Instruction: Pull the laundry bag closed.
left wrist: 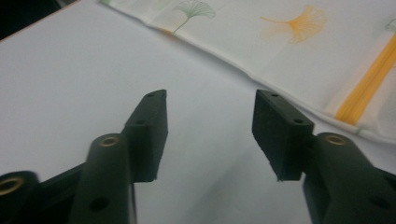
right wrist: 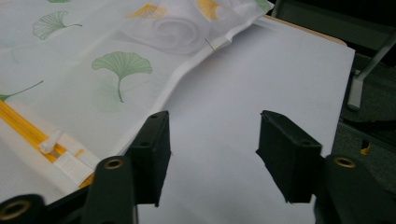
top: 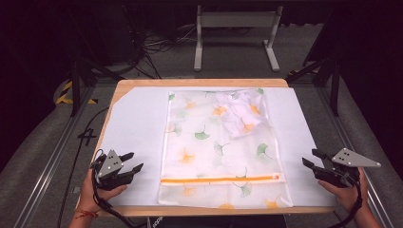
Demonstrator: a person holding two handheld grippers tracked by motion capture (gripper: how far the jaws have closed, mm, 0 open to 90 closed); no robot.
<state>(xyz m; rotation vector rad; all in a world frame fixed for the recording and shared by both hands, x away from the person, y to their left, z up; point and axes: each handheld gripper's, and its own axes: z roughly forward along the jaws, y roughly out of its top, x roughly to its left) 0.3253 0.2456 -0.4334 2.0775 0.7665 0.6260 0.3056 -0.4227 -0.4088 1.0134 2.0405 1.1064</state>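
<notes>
A white mesh bag point(top: 216, 147) printed with green and orange ginkgo leaves lies flat in the middle of the table. Its orange zipper point(top: 218, 179) runs across near the front edge. A crumpled white cloth point(top: 240, 114) bulges inside its far right corner. My left gripper point(top: 135, 160) rests open on the white sheet, just left of the bag's front corner. In the left gripper view the left gripper point(left wrist: 211, 95) holds nothing, with the bag point(left wrist: 280, 46) and zipper point(left wrist: 369, 84) beyond. My right gripper point(top: 309, 157) stands open to the bag's right. The right gripper point(right wrist: 215, 115) is over bare sheet, with the zipper pull point(right wrist: 51, 140) to its left.
A white sheet point(top: 138, 118) covers the wooden table point(top: 199, 82). Bare sheet lies on both sides of the bag. Behind the table stand a grey metal frame point(top: 235, 28) and loose cables point(top: 152, 47) on the floor. Dark stands flank the table.
</notes>
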